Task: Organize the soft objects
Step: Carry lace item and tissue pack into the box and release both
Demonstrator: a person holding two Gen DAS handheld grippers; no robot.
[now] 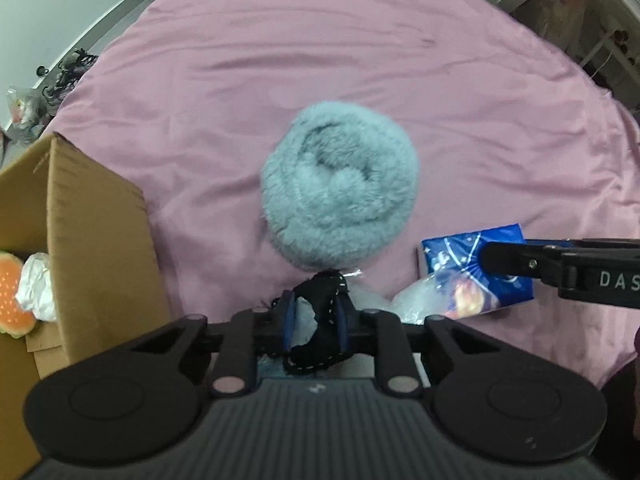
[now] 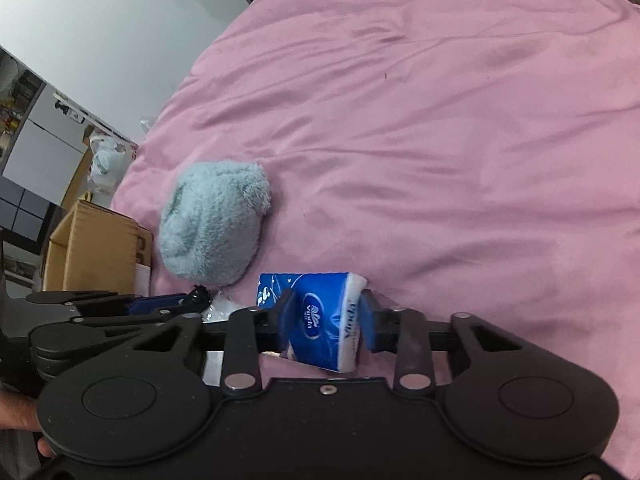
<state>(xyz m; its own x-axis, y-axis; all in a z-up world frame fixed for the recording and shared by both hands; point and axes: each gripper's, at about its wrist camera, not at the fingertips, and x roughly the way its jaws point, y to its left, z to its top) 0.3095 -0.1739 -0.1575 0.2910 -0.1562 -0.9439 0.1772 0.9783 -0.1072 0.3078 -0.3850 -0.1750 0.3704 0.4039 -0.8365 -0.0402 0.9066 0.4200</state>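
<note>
My right tongs [image 2: 326, 326] are squeezing the blue plastic-wrapped tissue pack [image 2: 320, 320]; my left tongs [image 1: 318, 318] are pinching black stitched fabric [image 1: 320, 316].
The pack is lying on the pink bedsheet [image 2: 440, 140]; only the right view is showing its white end.

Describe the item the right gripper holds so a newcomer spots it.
On the pink bedsheet, just right of the fluffy pale-blue plush bundle, the right gripper clamps a blue plastic-wrapped tissue pack. It alone is glossy with white printed lettering.

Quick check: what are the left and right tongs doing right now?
Left tongs: closed on a black fabric item.
Right tongs: closed on the blue tissue pack.
</note>
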